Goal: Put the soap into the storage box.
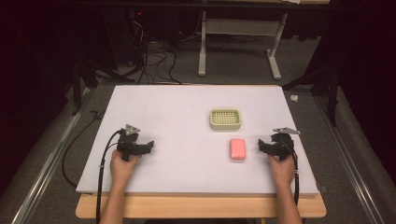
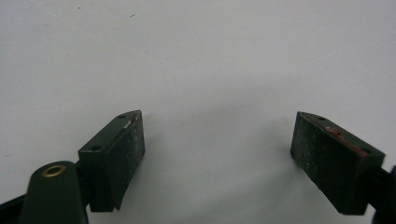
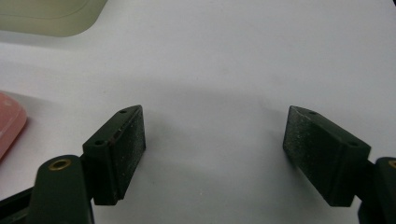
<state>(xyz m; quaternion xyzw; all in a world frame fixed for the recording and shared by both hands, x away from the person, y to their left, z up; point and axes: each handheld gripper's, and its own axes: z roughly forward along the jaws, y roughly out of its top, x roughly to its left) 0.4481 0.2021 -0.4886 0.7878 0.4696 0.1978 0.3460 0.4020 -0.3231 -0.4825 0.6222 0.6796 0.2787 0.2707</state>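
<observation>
Now both tongs low over the white counter (image 1: 154, 107), each held in a hand at the near side. Left tongs (image 1: 150, 145) gaping wide, jaws well apart, nothing between them but bare counter in the left gripper view (image 2: 217, 140). Right tongs (image 1: 260, 145) likewise spread wide and holding nothing, seen in the right gripper view (image 3: 212, 140) over bare counter too. Pink soap (image 1: 238, 149) flat on the counter just beside the right tongs, on their inner side, not touching; in the right gripper view a pink corner (image 3: 9, 123) left of the left-hand jaw. Cream dish (image 1: 225, 118) with a slotted top beyond the soap, farther from the right tongs, apart from the soap; its rim (image 3: 51, 18) at the upper left of the right gripper view. Left tongs well apart from soap and dish, with open counter between. Cables trailing back from both tongs toward the person.
</observation>
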